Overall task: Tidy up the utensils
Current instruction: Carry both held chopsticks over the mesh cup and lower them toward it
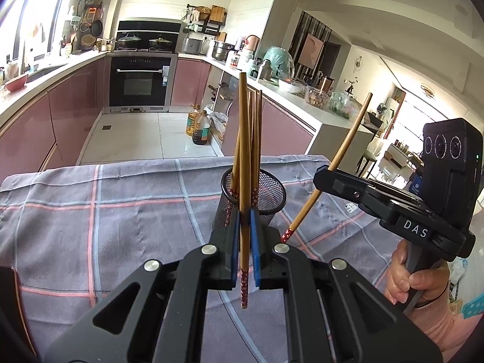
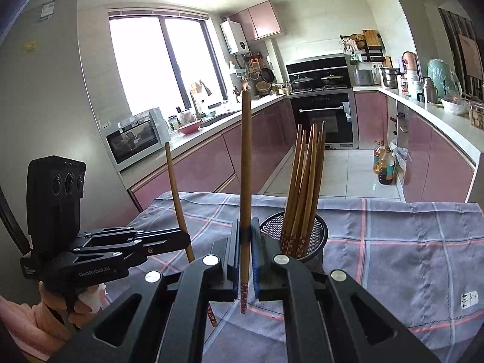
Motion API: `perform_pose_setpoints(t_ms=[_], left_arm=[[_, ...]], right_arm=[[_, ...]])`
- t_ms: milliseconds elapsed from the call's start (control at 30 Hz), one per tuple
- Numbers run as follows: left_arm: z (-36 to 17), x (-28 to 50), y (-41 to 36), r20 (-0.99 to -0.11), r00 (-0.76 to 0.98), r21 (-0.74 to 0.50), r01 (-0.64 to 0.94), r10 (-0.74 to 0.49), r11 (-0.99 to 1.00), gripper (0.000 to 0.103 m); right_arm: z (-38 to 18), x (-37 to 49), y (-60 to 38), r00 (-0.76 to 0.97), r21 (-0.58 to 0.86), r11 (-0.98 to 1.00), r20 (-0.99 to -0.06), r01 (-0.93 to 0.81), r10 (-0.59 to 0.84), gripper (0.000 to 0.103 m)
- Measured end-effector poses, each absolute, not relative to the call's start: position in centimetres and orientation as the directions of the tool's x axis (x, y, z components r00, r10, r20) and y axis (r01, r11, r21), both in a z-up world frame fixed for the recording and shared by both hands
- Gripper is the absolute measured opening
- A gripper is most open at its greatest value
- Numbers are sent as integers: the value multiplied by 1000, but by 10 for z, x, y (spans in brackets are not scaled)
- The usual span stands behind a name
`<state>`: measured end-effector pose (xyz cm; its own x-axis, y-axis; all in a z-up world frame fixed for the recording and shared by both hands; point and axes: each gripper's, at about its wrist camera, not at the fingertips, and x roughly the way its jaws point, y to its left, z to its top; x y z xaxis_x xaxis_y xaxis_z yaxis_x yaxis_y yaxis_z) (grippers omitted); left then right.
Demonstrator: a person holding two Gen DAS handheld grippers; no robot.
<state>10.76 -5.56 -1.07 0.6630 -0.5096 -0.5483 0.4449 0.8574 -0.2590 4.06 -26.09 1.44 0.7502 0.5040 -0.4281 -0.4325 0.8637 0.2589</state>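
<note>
I pinch one brown chopstick (image 1: pixel 244 163) upright in my left claw, its red flower-patterned end hanging below the pads, and a second chopstick (image 2: pixel 245 187) the same way in my right. The black mesh holder (image 2: pixel 305 236) stands upright on the checked cloth, just beyond both claws. A bunch of matching chopsticks (image 2: pixel 304 181) leans inside it, patterned ends down.

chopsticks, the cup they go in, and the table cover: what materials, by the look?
Chopsticks: likely bamboo or wood; matte tan shafts with faint grain, and red floral-print bands at the thick ends.
Mesh cup: looks like black-coated metal; fine see-through mesh wall under a solid rolled rim.
Tablecloth: woven fabric, probably cotton; matte grey with pink and blue check lines, creased, with a sewn care tag.
</note>
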Motion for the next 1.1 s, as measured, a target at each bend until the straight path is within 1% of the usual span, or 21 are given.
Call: perform_pose_setpoints(t_ms=[700,1100], left_arm=[[3,111,-59,-508,692,-235,462,-514,855,8],[27,112,-58,-451,724,-227,473,-522,851,7]], right_arm=[[31,46,-261,775,226,869,-394,-441,495,6],[52,54,-265,796,206,872,-356,-443,489,6]])
